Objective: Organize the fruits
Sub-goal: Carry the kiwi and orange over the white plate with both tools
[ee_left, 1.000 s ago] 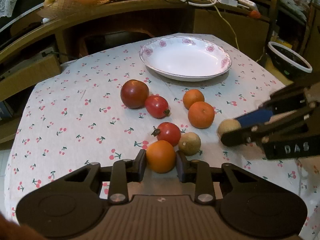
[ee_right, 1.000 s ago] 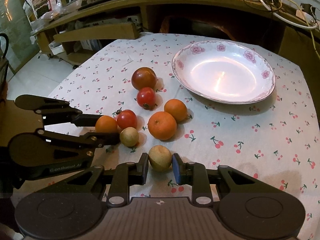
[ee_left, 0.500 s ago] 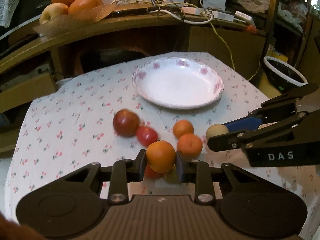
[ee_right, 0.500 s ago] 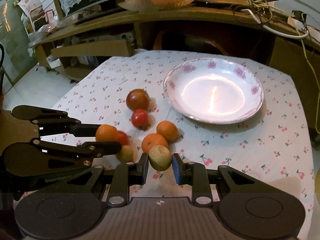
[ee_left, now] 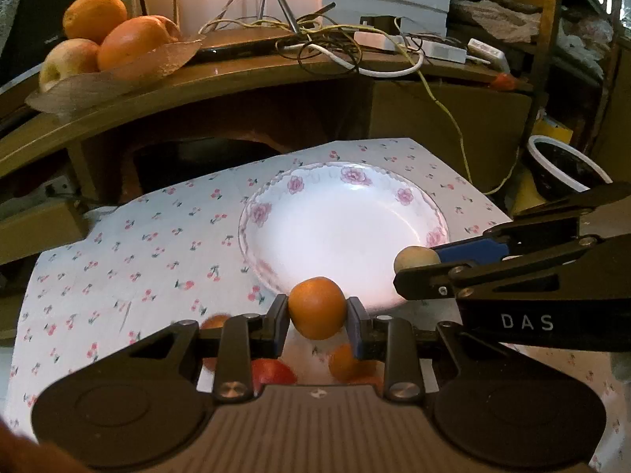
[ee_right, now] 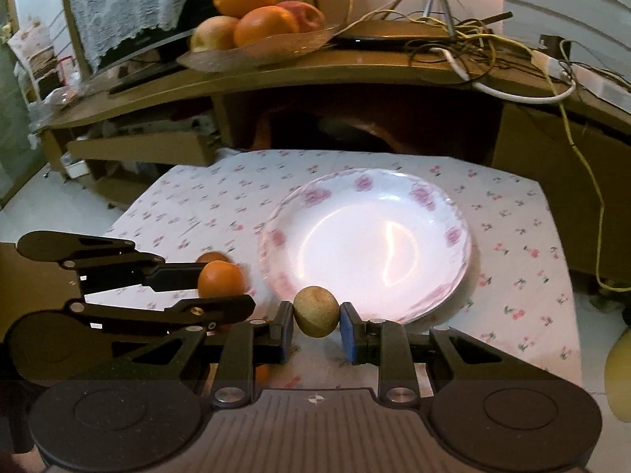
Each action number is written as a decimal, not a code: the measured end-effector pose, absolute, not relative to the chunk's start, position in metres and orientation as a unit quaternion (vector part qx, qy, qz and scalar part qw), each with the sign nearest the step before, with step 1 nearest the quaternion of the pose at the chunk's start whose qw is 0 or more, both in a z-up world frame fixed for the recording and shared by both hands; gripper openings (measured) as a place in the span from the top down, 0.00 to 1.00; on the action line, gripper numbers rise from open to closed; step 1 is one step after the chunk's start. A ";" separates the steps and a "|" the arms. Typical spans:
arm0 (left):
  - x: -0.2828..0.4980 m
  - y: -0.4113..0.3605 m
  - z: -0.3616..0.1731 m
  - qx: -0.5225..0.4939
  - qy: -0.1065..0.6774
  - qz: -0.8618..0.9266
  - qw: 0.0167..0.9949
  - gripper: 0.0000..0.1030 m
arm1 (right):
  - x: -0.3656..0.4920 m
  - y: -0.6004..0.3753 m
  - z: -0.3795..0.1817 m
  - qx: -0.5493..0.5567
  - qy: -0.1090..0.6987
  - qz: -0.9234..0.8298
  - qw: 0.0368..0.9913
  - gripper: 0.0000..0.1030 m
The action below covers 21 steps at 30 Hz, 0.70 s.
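Observation:
My left gripper is shut on an orange and holds it in the air at the near rim of the white floral plate. My right gripper is shut on a small brownish-yellow fruit, also lifted at the plate's near rim. The left gripper with its orange shows at the left in the right wrist view. The right gripper's fruit shows at the right in the left wrist view. Other tomatoes and oranges lie on the cloth, mostly hidden below the left gripper.
The table has a white cherry-print cloth. Behind it stands a wooden desk with a fruit dish and tangled cables. A dark bowl sits off the table at the right.
Both grippers have risen and moved forward with their fruit, from just above the cloth to the plate's near rim. The fruits left on the cloth have dropped out of sight below.

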State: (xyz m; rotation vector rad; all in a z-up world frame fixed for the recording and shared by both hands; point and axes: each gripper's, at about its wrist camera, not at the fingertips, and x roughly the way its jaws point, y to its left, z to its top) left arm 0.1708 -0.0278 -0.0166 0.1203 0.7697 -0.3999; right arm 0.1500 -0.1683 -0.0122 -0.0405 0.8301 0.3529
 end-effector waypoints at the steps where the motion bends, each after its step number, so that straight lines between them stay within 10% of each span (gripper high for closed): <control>1: 0.175 -0.030 -0.017 0.061 0.373 -0.193 0.905 0.66 | 0.154 -0.170 -0.013 -0.019 0.400 0.166 0.901 0.74; 21: 0.205 -0.043 -0.035 0.063 0.386 -0.200 0.898 0.66 | 0.197 -0.188 -0.033 -0.013 0.423 0.150 0.894 0.72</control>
